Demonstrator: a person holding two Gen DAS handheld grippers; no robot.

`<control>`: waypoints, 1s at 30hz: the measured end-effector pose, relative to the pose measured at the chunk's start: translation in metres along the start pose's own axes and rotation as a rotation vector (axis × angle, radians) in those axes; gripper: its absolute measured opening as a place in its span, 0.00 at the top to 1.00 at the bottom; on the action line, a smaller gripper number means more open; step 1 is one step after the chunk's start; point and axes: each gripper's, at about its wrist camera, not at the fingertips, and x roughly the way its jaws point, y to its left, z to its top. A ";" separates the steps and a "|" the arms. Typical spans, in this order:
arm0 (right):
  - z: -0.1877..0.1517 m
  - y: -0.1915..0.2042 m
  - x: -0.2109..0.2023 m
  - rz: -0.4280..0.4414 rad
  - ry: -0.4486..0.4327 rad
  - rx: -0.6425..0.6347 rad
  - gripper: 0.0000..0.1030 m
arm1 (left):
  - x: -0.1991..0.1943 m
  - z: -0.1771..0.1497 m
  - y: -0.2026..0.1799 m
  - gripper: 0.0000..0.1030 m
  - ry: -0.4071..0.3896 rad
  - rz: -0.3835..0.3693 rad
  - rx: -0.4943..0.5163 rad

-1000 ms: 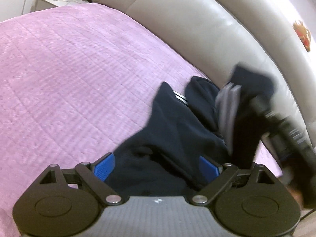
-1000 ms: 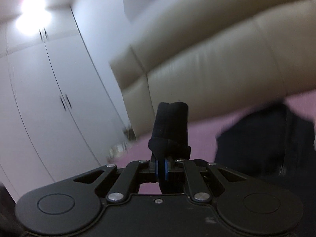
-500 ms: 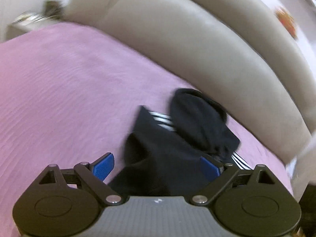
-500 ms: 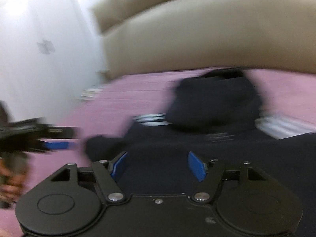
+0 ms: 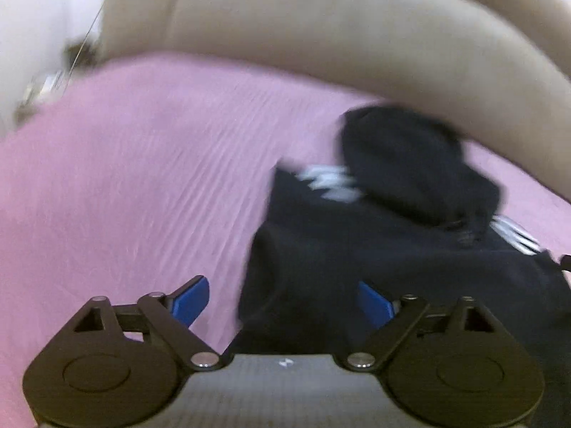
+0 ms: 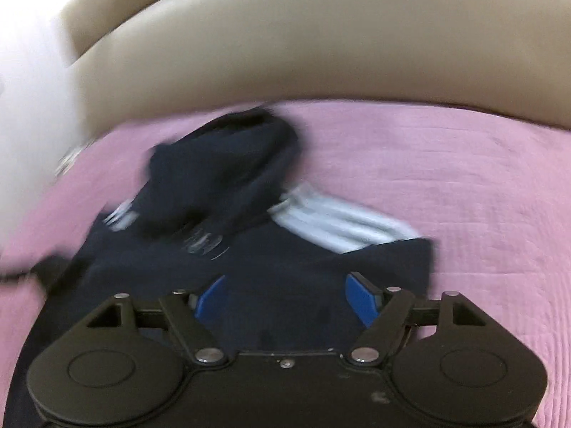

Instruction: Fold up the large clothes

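Left tongs (image 5: 282, 299) sit at the bottom of the left wrist view, spread wide, nothing gripped; blue pads (image 5: 189, 297) apart, one over the pink bedspread (image 5: 125, 196), the other against dark fabric. Right tongs (image 6: 285, 297) also wide, holding nothing, both pads over the garment. The dark navy hoodie (image 5: 374, 260) lies crumpled on the bed, center-right in the left view, center-left in the right view (image 6: 292, 267). Its hood (image 6: 228, 178) is bunched toward the top of the heap, w/ white stripes (image 6: 339, 224) on the sleeve just right of it; in the left view stripes show on both sides of the hood. Small print near the neck is too blurred to read. Beyond the bedspread, a beige padded headboard (image 6: 303, 46) curves across the upper frame. Both views have motion blur.
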 end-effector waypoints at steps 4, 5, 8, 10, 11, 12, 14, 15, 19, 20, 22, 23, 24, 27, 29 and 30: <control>-0.046 0.023 0.028 -0.146 0.200 -0.195 0.11 | -0.003 0.002 -0.032 0.00 0.008 -0.091 0.145; -0.059 0.020 0.027 -0.145 0.158 -0.209 0.11 | 0.007 -0.003 -0.035 0.00 0.052 -0.076 0.156; -0.075 0.011 0.011 -0.111 0.072 -0.166 0.11 | 0.050 -0.028 -0.017 0.00 0.234 0.007 0.120; -0.068 0.019 0.010 -0.139 0.111 -0.195 0.11 | 0.045 -0.040 0.013 0.00 0.184 -0.089 -0.018; -0.062 0.025 0.009 -0.153 0.134 -0.207 0.11 | 0.041 -0.038 0.016 0.00 0.193 -0.090 -0.020; -0.051 0.032 0.008 -0.154 0.146 -0.216 0.11 | 0.038 -0.035 0.017 0.01 0.205 -0.080 -0.018; -0.031 0.042 0.003 -0.099 0.088 -0.191 0.09 | 0.029 -0.025 0.020 0.03 0.192 -0.095 -0.027; -0.020 0.045 0.003 -0.072 0.056 -0.165 0.07 | 0.024 -0.018 0.021 0.03 0.173 -0.119 -0.031; 0.031 0.061 0.029 -0.055 -0.032 -0.070 0.05 | 0.008 0.021 0.020 0.02 0.061 -0.233 -0.046; 0.043 0.064 0.039 -0.069 -0.059 -0.056 0.05 | 0.009 0.036 0.018 0.01 0.043 -0.241 -0.044; 0.065 0.068 0.061 -0.065 -0.106 -0.031 0.05 | 0.023 0.070 0.011 0.01 0.031 -0.235 -0.008; 0.078 0.069 0.073 -0.075 -0.131 -0.001 0.05 | 0.036 0.088 0.004 0.01 0.028 -0.221 0.013; 0.090 0.068 0.086 -0.089 -0.151 0.035 0.05 | 0.045 0.106 -0.002 0.01 0.022 -0.205 0.031; 0.115 0.067 0.125 -0.149 -0.163 0.093 0.05 | 0.083 0.152 -0.012 0.01 0.009 -0.197 0.007; 0.122 0.066 0.153 -0.212 -0.130 0.110 0.05 | 0.110 0.176 -0.017 0.01 0.016 -0.196 -0.037; 0.122 0.065 0.166 -0.238 -0.100 0.118 0.04 | 0.123 0.184 -0.019 0.01 0.035 -0.195 -0.058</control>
